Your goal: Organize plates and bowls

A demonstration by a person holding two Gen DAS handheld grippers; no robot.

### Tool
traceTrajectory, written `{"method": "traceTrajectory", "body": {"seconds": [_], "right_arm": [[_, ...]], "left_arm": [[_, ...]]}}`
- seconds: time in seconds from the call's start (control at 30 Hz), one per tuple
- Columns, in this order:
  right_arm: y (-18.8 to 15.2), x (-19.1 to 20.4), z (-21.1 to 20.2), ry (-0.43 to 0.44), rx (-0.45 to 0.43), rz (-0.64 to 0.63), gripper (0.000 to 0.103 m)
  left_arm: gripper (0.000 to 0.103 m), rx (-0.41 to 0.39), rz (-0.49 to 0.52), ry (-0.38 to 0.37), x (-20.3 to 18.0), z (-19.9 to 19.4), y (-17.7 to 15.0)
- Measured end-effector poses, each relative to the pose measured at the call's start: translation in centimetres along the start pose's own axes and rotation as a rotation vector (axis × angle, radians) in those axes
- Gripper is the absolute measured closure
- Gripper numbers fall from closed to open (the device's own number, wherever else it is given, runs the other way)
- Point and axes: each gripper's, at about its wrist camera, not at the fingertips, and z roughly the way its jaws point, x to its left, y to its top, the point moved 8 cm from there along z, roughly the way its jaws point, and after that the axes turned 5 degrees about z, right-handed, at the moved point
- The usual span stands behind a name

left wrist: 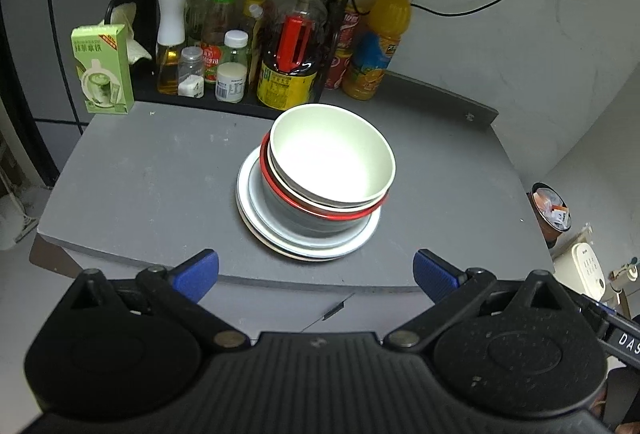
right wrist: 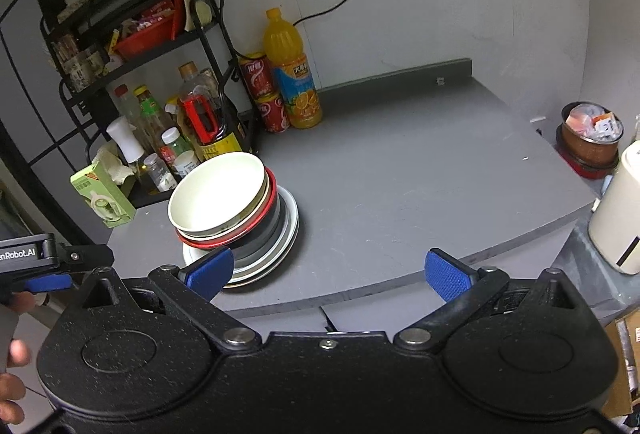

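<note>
Currently the left claw [left wrist: 316, 276] and right claw [right wrist: 328, 274] both hang spread wide and empty off the near edge of the grey worktop [left wrist: 160, 185], where a cream bowl [left wrist: 332, 157] tops a red-rimmed bowl [left wrist: 280, 193] nested on stacked white plates [left wrist: 256, 226].

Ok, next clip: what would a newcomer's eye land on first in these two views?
First, the stack of dishes in the middle of the grey table: a cream bowl nested on a red-rimmed bowl, on white plates. Next, the orange juice bottle by the wall behind it, beside the rack of condiment bottles. Both the left gripper and the right gripper hang open and empty at the table's near edge.
</note>
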Motion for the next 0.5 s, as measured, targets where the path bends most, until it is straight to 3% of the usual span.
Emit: {"method": "traceTrajectory", "body": {"seconds": [0.5], "right_arm": [[-1.8,1.2,-4.4,0.006,-0.027,-0.011,0.0]], "left_arm": [[0.001,-0.066,0.123,0.028,-0.9,-5.8,-2.7]]}}
